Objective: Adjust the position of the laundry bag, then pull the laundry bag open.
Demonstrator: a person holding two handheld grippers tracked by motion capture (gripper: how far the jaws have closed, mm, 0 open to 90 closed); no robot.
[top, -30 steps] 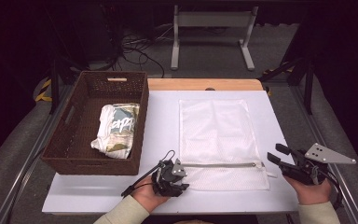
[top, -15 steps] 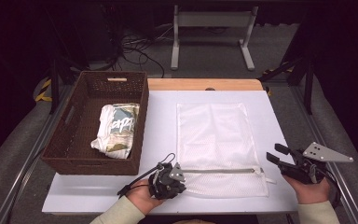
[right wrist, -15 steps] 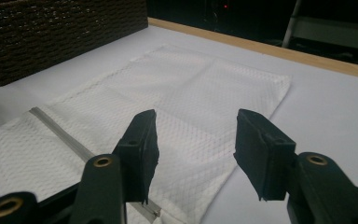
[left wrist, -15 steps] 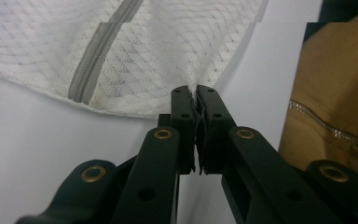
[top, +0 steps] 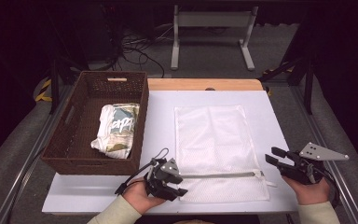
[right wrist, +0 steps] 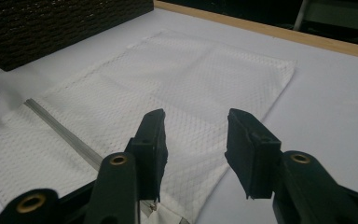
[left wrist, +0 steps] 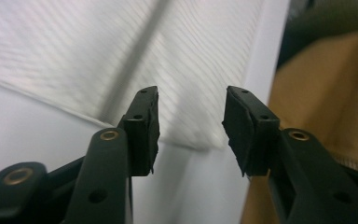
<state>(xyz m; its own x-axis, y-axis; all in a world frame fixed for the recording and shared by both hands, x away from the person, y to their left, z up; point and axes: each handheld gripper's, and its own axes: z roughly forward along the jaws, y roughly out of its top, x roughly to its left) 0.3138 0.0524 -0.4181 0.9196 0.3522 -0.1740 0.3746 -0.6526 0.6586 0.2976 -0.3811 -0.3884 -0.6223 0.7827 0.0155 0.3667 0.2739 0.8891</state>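
1. Counts I see: one mesh bag (top: 216, 149), one basket (top: 98, 121), one folded garment (top: 116, 128).
2. Bag lies flat mid-table; my left gripper (top: 179, 184) at its near-left corner, just opened, empty.
3. My right gripper (top: 272, 156) parted, closing, empty; bare table (top: 158, 112) around.

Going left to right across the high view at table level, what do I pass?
Brown wicker basket → folded cloth inside it → left hand-held gripper at the mesh bag's zipper end → white mesh bag → right hand-held gripper, jaws apart, beside the bag's right edge.
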